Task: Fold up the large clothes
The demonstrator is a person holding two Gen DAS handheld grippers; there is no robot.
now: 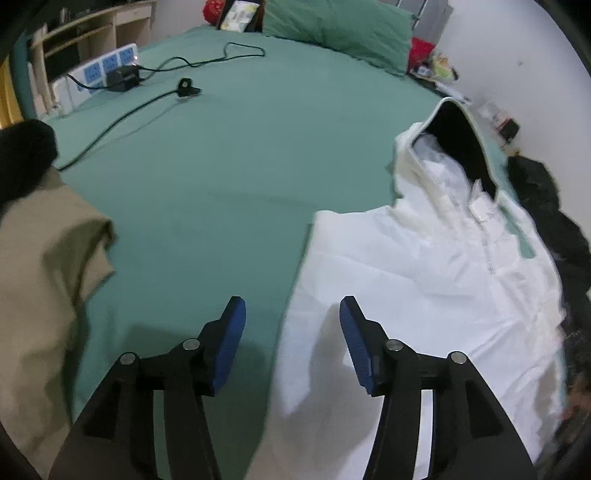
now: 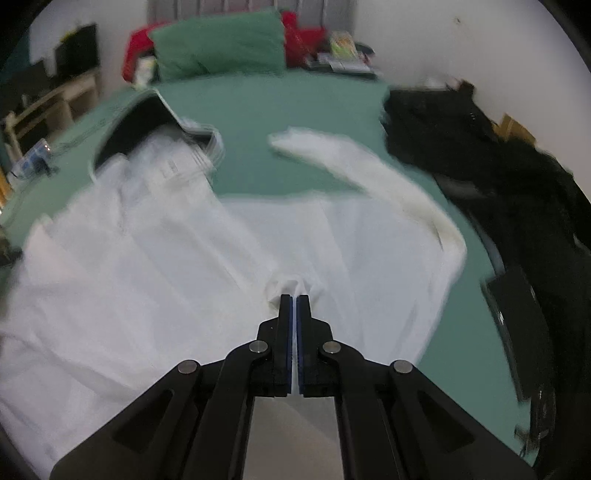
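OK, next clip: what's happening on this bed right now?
A person with a handheld gripper in each hand is folding a white hooded jacket spread on a green bed. The right gripper is shut on a pinch of the jacket's fabric. The left gripper hangs open over the jacket's edge, holding nothing. One sleeve still lies stretched out, and a tan garment lies to the left.

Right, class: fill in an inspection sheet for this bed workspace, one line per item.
Surface: green bedsheet, mostly bare in the middle.
Job's things: white hooded jacket spread out, sleeve flung outward.
Clutter: beige garment, black clothes, green pillow.
Tongs: left tongs open, nothing between; right tongs shut on jacket fabric.
Cables: black cable, power strip.
Surroundings: shelves, white wall.
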